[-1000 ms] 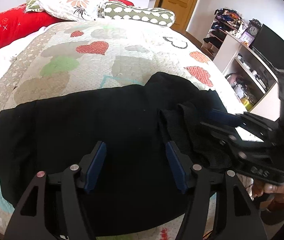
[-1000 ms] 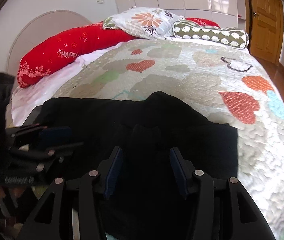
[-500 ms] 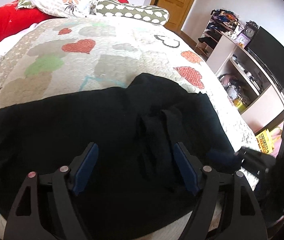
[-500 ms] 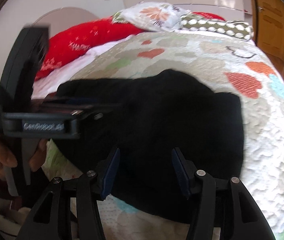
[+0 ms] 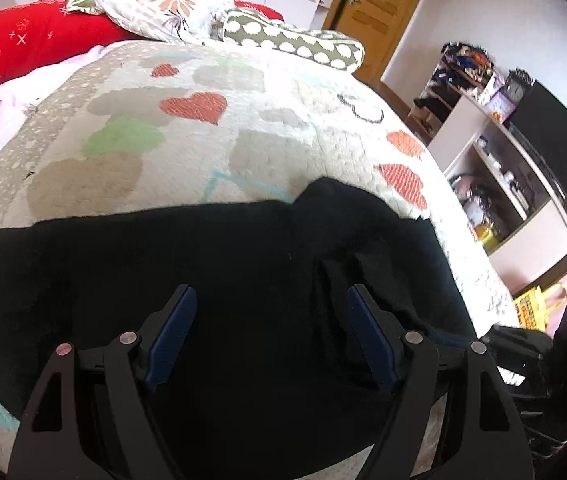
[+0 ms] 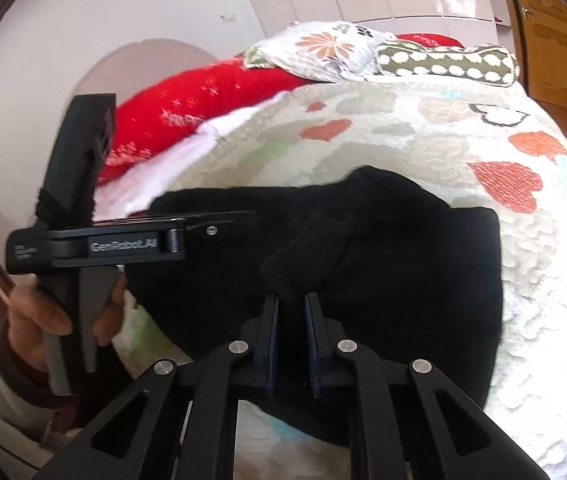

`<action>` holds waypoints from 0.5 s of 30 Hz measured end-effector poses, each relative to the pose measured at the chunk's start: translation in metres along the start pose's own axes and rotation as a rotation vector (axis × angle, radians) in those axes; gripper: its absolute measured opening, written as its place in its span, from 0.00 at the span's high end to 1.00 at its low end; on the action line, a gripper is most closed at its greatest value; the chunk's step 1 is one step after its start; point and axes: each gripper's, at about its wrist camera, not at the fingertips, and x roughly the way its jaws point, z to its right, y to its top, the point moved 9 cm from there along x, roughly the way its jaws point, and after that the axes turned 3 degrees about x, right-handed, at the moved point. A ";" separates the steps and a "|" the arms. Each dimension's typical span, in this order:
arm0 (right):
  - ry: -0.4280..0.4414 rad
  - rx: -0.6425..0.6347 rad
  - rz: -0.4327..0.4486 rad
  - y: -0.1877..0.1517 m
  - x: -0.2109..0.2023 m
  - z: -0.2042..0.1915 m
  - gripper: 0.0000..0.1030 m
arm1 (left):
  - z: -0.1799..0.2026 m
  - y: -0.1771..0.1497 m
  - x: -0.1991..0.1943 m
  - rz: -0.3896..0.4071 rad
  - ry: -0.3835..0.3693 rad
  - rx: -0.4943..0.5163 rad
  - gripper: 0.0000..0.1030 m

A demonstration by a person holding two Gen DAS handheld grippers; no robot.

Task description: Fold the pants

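Note:
Black pants [image 5: 219, 264] lie spread across the near part of a heart-patterned quilt [image 5: 187, 128]. My left gripper [image 5: 269, 300] is open and empty, hovering over the middle of the pants. My right gripper [image 6: 291, 300] is shut on a bunched fold of the pants [image 6: 403, 264] and lifts it slightly off the bed. The left gripper also shows side-on in the right wrist view [image 6: 219, 226], held by a hand at the left.
Red, floral and dotted pillows [image 5: 155, 4] lie at the head of the bed. A white shelf unit with clutter and a dark screen [image 5: 523, 152] stands to the right. A wooden door [image 5: 379, 8] is at the back.
My right gripper has closed on a fold of the pants and raised it. My left gripper stays open and has tilted up a little, showing more of the pillows.

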 end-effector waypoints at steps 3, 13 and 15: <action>0.009 -0.009 -0.034 -0.006 0.019 -0.009 0.88 | 0.006 0.002 -0.003 0.007 -0.015 0.004 0.25; -0.103 0.079 0.019 0.003 -0.034 0.042 0.62 | 0.037 -0.004 0.008 -0.007 -0.017 0.096 0.25; -0.163 0.118 0.047 0.009 -0.041 0.064 0.60 | 0.042 -0.006 0.012 -0.014 -0.016 0.106 0.25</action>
